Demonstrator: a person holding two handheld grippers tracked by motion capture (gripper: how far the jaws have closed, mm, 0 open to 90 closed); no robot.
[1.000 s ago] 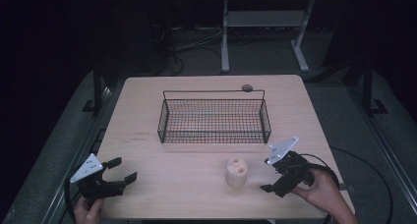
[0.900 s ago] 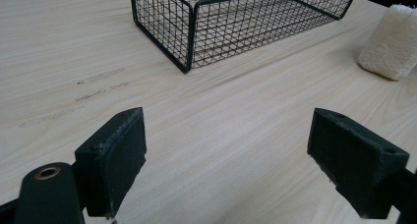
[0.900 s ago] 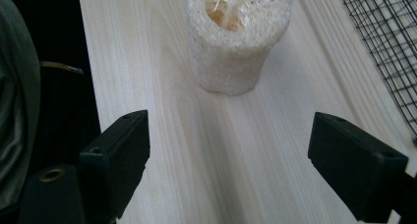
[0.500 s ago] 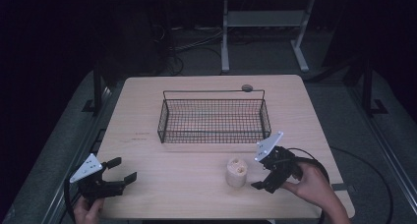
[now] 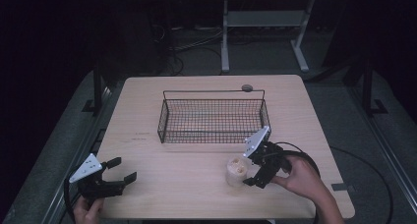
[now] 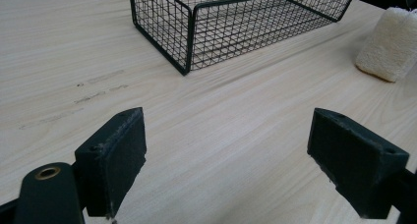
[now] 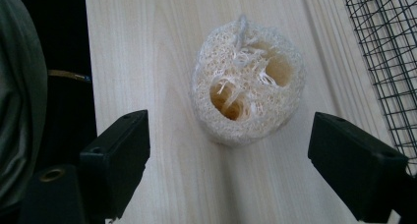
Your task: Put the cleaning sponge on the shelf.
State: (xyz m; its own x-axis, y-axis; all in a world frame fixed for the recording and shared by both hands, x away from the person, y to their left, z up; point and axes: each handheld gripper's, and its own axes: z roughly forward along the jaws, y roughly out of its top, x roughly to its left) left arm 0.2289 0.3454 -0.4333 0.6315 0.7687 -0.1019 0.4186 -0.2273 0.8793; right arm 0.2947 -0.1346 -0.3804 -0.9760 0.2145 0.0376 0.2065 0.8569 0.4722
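Item one, right tool (image 5: 250, 171): I am holding it low over the near right part of the tabletop (image 5: 196, 189), tilted down at the loofah sponge (image 5: 236, 170). Its jaws are standing wide apart, gripping nothing. In the right gripper view the right tool (image 7: 228, 155) is framing the sponge (image 7: 248, 98) just ahead of and between the two black jaws, with bare wood showing on both sides, so nothing is touching it.

Item two, loofah sponge: a pale, fibrous, roughly cylindrical piece, standing on end on the tabletop with two hollows facing up. It is sitting just in front of the wire basket (image 5: 212, 117), outside it, near that basket's right front corner. In the left gripper view it is appearing at the far right edge as a pale block (image 6: 391, 42).

Item three, wire basket: black mesh, rectangular, resting at the middle of the tabletop; its mesh is also showing at the right edge of the right gripper view (image 7: 388, 52).

Item four, left tool (image 5: 120, 169): I am keeping it at the near left corner, well apart from the sponge. Its jaws are likewise spread wide and gripping nothing, pointing across the wood toward the basket (image 6: 221, 22).

Item five, small dark round object (image 5: 247, 88): lying at the far edge, behind the basket.
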